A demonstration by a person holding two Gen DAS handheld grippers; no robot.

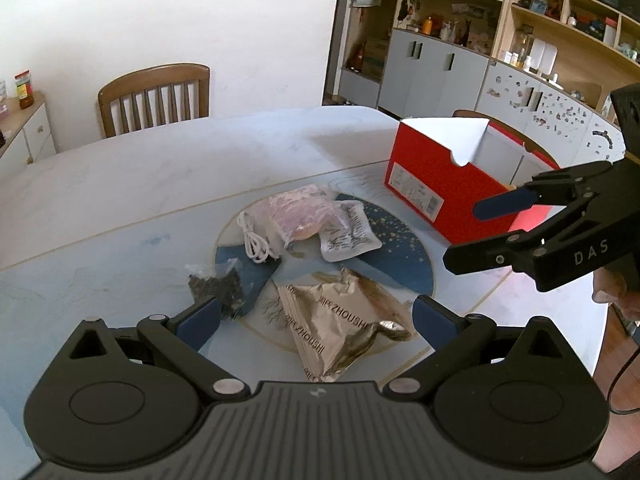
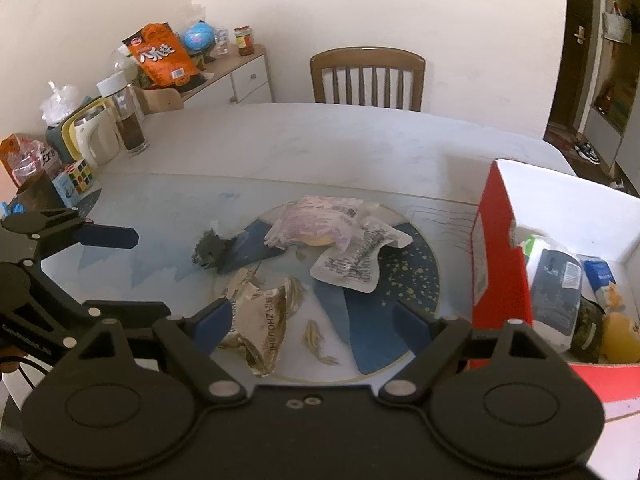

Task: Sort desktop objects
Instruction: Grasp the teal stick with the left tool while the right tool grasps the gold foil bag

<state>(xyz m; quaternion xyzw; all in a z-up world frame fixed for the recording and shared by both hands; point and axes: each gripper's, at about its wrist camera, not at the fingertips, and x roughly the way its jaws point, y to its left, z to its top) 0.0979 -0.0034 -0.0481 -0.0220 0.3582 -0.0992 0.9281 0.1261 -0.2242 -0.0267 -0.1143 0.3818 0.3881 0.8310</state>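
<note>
Left wrist view: the left gripper [image 1: 316, 318] hangs over the gold foil packet [image 1: 340, 320] with its fingers spread wide and nothing between the pads. The packet lies flat on the bench [image 1: 160, 184], almost directly under and just ahead of those fingers, its long axis running away from the camera and slightly leftward. A small bag of dark bits [image 1: 218, 284] sits just beside the left finger; a white cable [image 1: 254, 240], a pink packet [image 1: 300, 216] and a white printed pouch [image 1: 350, 234] lie further off in a loose cluster.

The right gripper [image 2: 312, 324], seen in its own view, also has its fingers well apart and holds nothing; the foil packet lies towards its left finger. The red box [image 1: 444, 184], open and already holding several items, stands near the right hand.

Judging from this, the left hand is better centred on the foil packet, the right nearer the box.

The bench is pale with a round blue-and-white inlay; a wooden chair [image 1: 154, 96] and shelving [image 1: 560, 28] stand beyond.
</note>
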